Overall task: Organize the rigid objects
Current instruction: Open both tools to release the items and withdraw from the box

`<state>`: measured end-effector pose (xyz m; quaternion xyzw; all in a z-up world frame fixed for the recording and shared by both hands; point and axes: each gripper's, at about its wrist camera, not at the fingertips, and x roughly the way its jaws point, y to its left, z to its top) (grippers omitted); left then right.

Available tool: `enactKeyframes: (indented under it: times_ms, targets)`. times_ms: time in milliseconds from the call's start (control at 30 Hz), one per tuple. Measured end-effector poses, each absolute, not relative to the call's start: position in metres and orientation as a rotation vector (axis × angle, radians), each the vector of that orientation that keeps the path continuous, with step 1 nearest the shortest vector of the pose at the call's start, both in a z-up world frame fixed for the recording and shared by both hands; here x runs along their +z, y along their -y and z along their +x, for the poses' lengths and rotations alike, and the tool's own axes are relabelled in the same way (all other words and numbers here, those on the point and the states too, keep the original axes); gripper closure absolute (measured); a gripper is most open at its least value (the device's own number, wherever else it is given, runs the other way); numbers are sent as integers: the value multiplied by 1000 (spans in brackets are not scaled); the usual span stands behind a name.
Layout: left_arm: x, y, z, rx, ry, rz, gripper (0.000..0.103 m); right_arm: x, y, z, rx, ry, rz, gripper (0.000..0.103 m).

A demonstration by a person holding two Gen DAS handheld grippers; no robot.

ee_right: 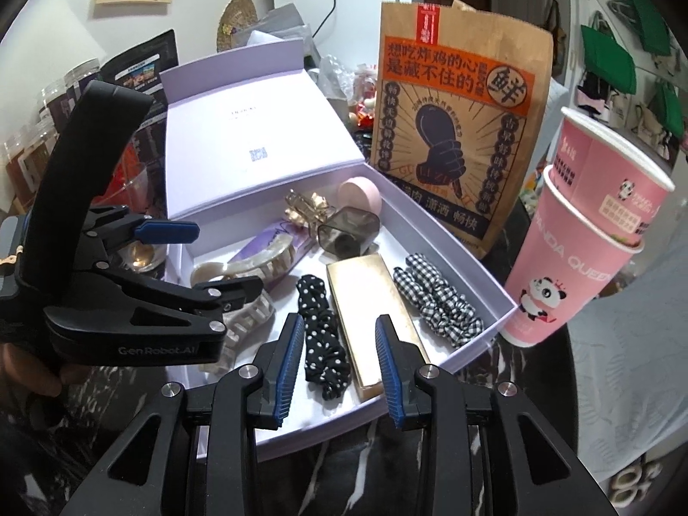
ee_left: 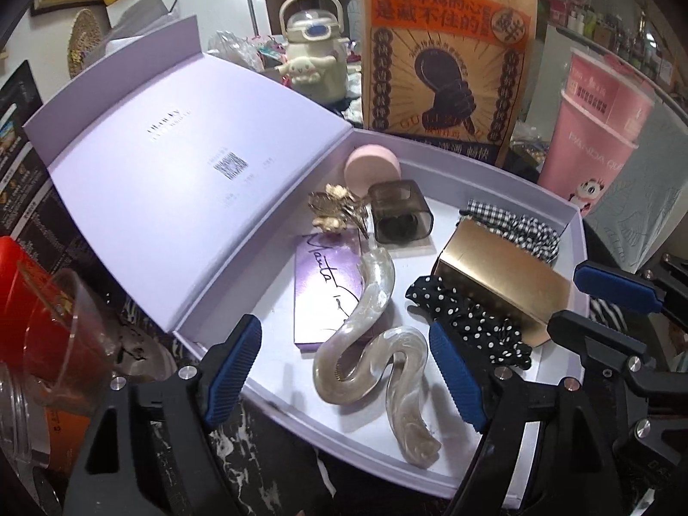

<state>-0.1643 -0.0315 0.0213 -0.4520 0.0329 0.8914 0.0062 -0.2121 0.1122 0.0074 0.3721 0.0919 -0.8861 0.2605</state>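
Your left gripper (ee_left: 344, 370) has its jaws spread wide over the near end of the lilac box (ee_left: 578, 232). The wavy pearl hair claw (ee_left: 370, 344) lies between the blue pads (ee_left: 234, 370) but neither pad presses it, so nothing is grasped. The claw rests on the box floor, its upper end overlapping the purple card (ee_left: 327, 292).

Your right gripper (ee_right: 339, 370) hangs at the box's front edge, jaws only narrowly parted and empty. Below them sit the polka-dot scrunchie (ee_right: 320, 335) and the gold rectangular case (ee_right: 365, 314), side by side and touching. The pads are on neither one.

Box contents, seen from the right wrist:
- gingham scrunchie (ee_right: 434, 296), just right of the gold case, along the right wall
- smoky translucent cap (ee_right: 348, 232), towards the back, lying on its side
- pink round piece (ee_right: 359, 195) in the back corner, touching the cap
- gold flower clip (ee_right: 305, 210), left of the cap, at the back wall
- pearl claw along the left side, partly hidden by your left gripper (ee_right: 198, 258)

The box lid (ee_left: 163, 180) stands open, hinged back to the left. Behind the box is a brown paper bag (ee_right: 460, 129), upright. Two stacked pink paper cups (ee_right: 580, 249) tilt just off the box's right corner. A cream kettle-shaped bottle (ee_left: 316, 47) stands well behind the lid. A red container (ee_left: 26, 292) and clear plastic cup (ee_left: 64, 344) sit off to the left, outside the box.
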Motion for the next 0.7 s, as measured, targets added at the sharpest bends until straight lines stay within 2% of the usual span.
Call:
enactKeyframes:
  times_ms: [33,100,233,267,300,333,367,400,467,700]
  targets:
    - [25,33,-160,2797,-96,-1408,23,10,-113,-210,-2403,-248,1000,69]
    - [17,23,-162,2811,-91,-1395,23,15,-113,-208,-2412,-247,985,61]
    - [25,34,-195,2842,-88,-1360,22,27,-115,-199,-2434,-244,947,57]
    - [27,34,-202,2848,-82,-1353,20,29,-114,-198,-2441,-246,942,52]
    - [30,35,-201,2851,-78,-1346,18,32,-115,-196,-2450,-246,933,48]
    - [32,36,-199,2860,-76,-1340,7,35,-115,-194,-2458,-244,924,46]
    - [31,35,-205,2870,-76,-1332,0,38,-116,-191,-2465,-240,916,43]
    - [36,36,-201,2892,-76,-1304,0,42,-116,-188,-2470,-239,907,37]
    - [38,37,-198,2910,-82,-1280,0,48,-117,-182,-2487,-247,883,31]
    - [55,40,-177,2925,-60,-1245,0,68,-121,-158,-2528,-252,814,24]
